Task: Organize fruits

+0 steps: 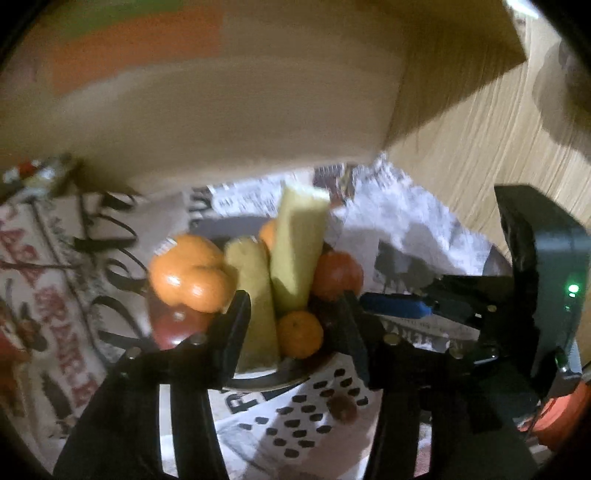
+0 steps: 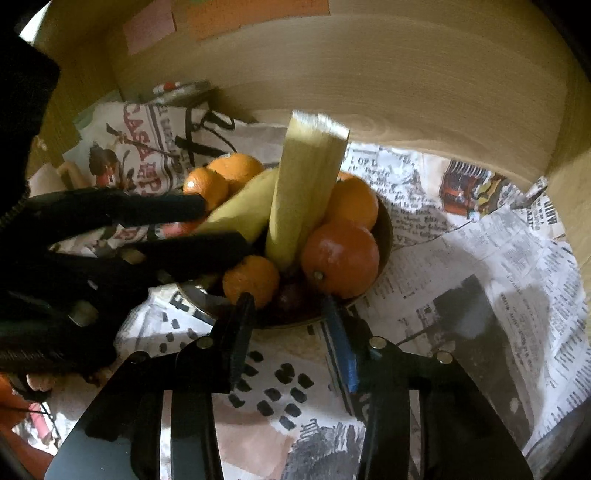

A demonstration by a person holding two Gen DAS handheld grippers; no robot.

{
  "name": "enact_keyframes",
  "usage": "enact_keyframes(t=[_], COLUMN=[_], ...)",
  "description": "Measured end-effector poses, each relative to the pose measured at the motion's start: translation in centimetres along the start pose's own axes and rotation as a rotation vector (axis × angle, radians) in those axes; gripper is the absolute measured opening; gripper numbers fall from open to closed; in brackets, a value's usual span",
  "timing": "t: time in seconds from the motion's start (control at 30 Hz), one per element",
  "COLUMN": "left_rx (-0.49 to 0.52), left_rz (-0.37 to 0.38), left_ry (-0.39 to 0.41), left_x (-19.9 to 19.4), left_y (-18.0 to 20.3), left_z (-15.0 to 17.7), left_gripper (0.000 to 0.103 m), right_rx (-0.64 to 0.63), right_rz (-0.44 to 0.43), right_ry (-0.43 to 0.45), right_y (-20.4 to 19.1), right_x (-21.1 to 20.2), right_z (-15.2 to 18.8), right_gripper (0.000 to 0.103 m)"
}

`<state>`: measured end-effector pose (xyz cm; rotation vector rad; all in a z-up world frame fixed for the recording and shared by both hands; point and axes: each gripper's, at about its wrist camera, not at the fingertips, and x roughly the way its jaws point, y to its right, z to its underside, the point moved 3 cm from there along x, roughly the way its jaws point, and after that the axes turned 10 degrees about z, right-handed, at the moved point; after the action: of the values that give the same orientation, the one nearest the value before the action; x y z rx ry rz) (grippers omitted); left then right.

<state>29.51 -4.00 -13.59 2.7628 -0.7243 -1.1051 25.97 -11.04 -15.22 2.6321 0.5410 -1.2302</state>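
Observation:
A metal bowl (image 2: 384,236) holds several oranges (image 2: 340,258), a small mandarin (image 2: 251,280), a yellow banana (image 2: 243,210), a tall pale green stalk piece (image 2: 306,184) standing upright, and dark red fruit (image 2: 288,299). In the left wrist view the bowl (image 1: 258,380) shows the same oranges (image 1: 192,273), mandarin (image 1: 299,334), banana (image 1: 258,302) and stalk (image 1: 299,251). My left gripper (image 1: 293,314) is open, its fingers either side of the banana and mandarin at the bowl's near rim; it also shows in the right wrist view (image 2: 225,221). My right gripper (image 2: 288,306) is open and empty at the bowl's near rim; it also shows in the left wrist view (image 1: 417,299).
The bowl stands on crumpled newspaper (image 2: 461,258) on a wooden surface. A wooden wall (image 2: 369,74) with coloured sticky notes (image 2: 221,14) rises right behind it. A small dark fruit (image 1: 343,406) lies on the paper in front of the bowl.

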Motion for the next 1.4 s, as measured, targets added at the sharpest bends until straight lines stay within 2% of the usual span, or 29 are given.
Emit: enact_keyframes(t=[0.2, 0.33, 0.67, 0.87, 0.97, 1.07, 1.27, 1.4], left_rx=[-0.016, -0.016, -0.107, -0.156, -0.147, -0.139, -0.118, -0.112], left_rz=[-0.049, -0.074, -0.128, -0.124, -0.129, -0.126, -0.118, -0.108], left_ry=[0.131, 0.156, 0.077, 0.059, 0.046, 0.039, 0.057, 0.08], left_x=[-5.5, -7.7, -8.4, -9.3, -9.3, -9.1, -8.9, -9.2], left_y=[-0.2, -0.5, -3.6, -5.2, -5.5, -5.6, -5.4, -5.6], left_z=[-0.8, 0.0, 5.6, 8.0, 8.8, 9.1, 8.7, 7.9], left_gripper=[0.05, 0.052, 0.052, 0.052, 0.052, 0.052, 0.052, 0.052], right_rx=[0.03, 0.026, -0.075, -0.148, -0.156, -0.165, -0.148, -0.116], right_rz=[0.008, -0.031, -0.121, -0.155, -0.153, -0.143, -0.107, -0.045], right_ry=[0.101, 0.119, 0.045, -0.083, -0.113, -0.109, -0.064, -0.005], right_y=[0.4, -0.4, -6.4, -9.5, -10.0, -10.1, -9.0, -7.3], right_x=[-4.1, -5.9, -5.1, -2.1, -1.5, -1.9, -2.6, -2.1], right_z=[-1.0, -0.5, 3.3, 5.8, 6.6, 6.6, 4.8, 1.8], right_gripper=[0.038, 0.04, 0.04, 0.04, 0.03, 0.018, 0.017, 0.018])
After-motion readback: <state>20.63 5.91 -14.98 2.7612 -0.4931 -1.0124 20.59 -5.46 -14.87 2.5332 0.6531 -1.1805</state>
